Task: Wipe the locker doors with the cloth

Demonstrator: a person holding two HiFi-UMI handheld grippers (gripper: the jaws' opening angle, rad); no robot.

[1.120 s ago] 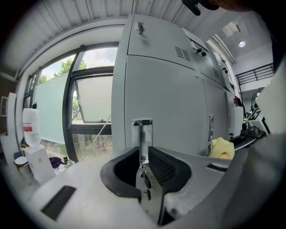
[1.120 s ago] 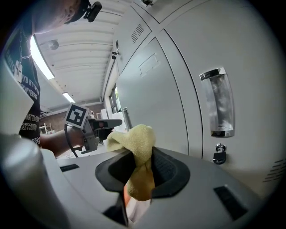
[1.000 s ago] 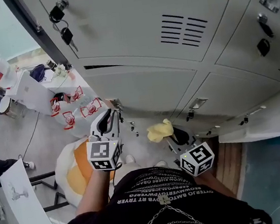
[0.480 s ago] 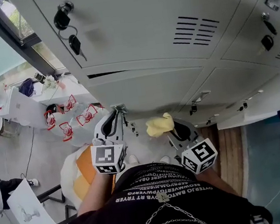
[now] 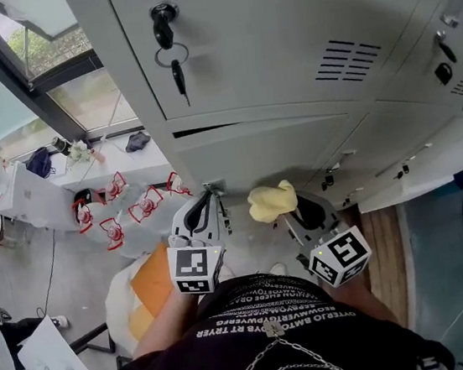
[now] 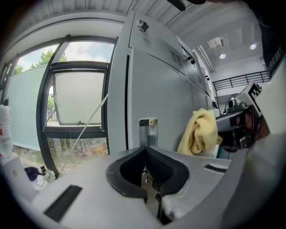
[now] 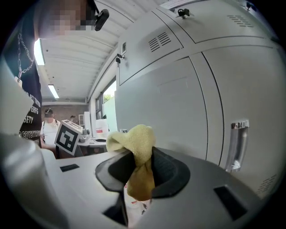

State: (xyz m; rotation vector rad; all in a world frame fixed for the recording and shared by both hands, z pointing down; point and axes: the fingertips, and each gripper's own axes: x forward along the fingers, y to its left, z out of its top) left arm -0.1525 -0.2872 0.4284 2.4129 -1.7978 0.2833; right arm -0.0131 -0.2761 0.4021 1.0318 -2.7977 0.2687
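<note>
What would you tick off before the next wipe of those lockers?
1. Grip on the cloth by the right claw: ok, jaws shut on it.
2. The left claw clear of the cloth: ok, shut, empty, off to its side.
3. Cloth against the locker door: cannot tell.
4. Enough cloth sticking out to wipe: ok, a wad shows past the jaws.
5. The keys away from the cloth: ok, hanging on the door above.

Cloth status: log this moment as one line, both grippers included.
right gripper shut on yellow cloth | left gripper shut, empty | cloth near grey locker door | contact with door: cannot tell
</note>
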